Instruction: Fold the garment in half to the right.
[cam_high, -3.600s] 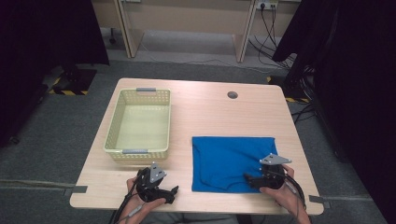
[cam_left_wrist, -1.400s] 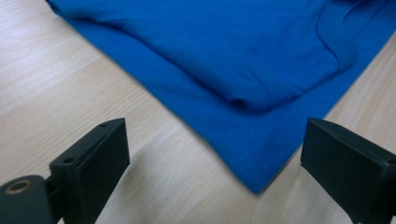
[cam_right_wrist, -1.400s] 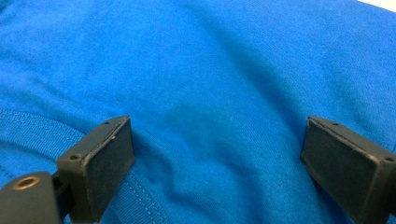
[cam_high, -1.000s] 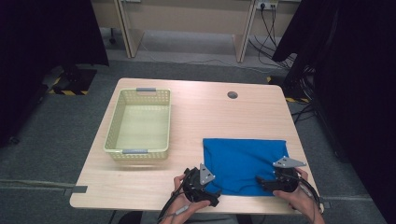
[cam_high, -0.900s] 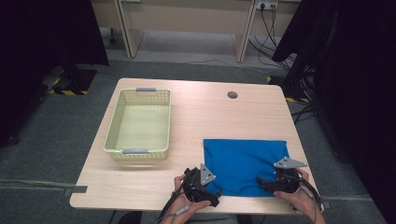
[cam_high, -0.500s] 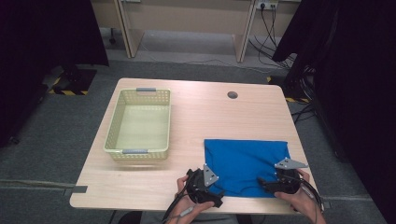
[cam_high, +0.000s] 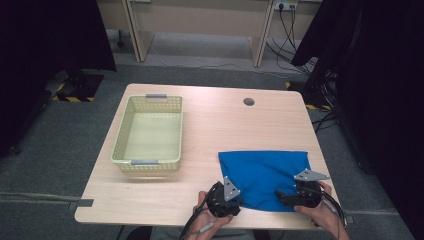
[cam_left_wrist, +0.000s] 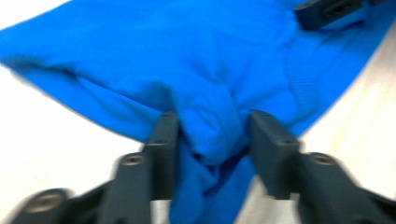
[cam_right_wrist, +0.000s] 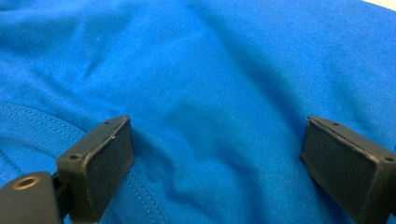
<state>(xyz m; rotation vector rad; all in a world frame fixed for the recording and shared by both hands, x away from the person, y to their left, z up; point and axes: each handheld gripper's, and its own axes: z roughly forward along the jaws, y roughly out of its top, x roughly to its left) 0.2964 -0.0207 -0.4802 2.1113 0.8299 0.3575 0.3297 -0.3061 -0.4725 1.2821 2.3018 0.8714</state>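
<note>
Item: blue knit cloth (cam_left_wrist: 205, 60); our left fingers (cam_left_wrist: 163, 135) just closed, bunching its edge between them; right fingers (cam_right_wrist: 107, 158) open above it. Risk: thin pinch slipping.

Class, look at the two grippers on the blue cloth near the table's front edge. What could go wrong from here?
1. The left gripper, whose jaws have just been closing, has bunched only a small fold of the blue cloth between them; it may slip out when lifted.
2. The right gripper stands open over flat fabric; closing there may catch nothing.
3. The cloth lies close to the table edge, so a pull might drag it off.
</note>
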